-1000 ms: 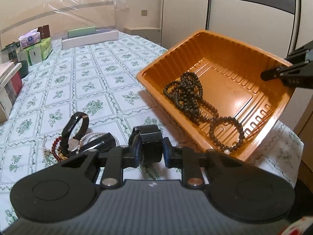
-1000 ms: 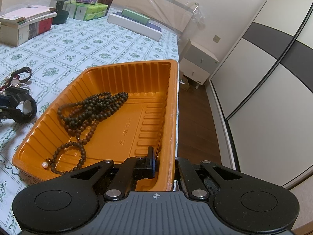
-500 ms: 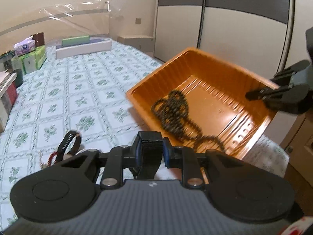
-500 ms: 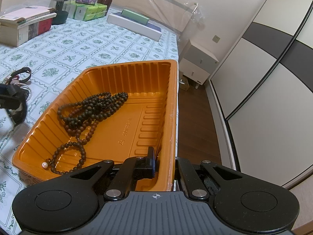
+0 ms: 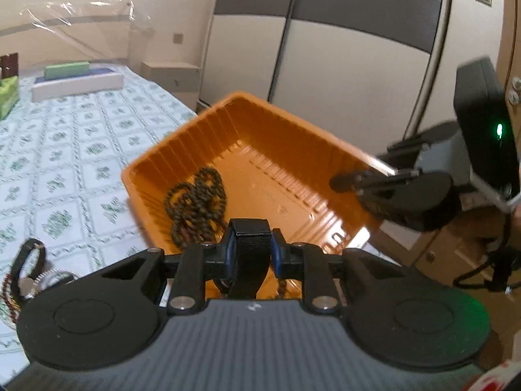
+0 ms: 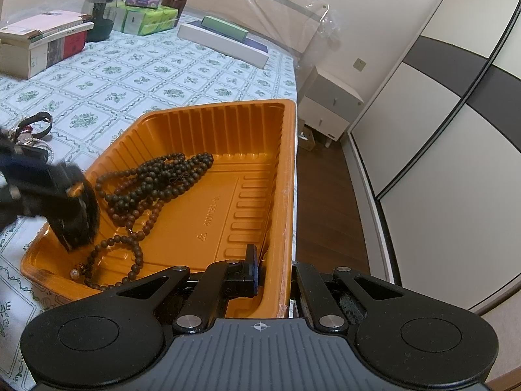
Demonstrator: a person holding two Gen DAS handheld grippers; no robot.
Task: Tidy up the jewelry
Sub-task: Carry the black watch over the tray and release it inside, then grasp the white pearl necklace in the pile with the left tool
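Note:
An orange plastic tray lies by the table's edge, with dark bead strands piled in it. My right gripper is shut on the tray's near wall; the left wrist view shows it clamped on the tray's right rim. My left gripper is shut on a black watch by its strap. The watch hangs over the tray's left end, just above the beads. More jewelry, a dark-strapped watch and bracelets, lies on the patterned cloth left of the tray.
Books, green tissue boxes and a long white box stand at the far end of the table. Beyond the table's right edge are a wooden floor, a nightstand and wardrobe doors.
My left gripper has risen from the cloth and swung right with the black watch, from beside the jewelry pile to over the tray. The right gripper and tray have stayed put.

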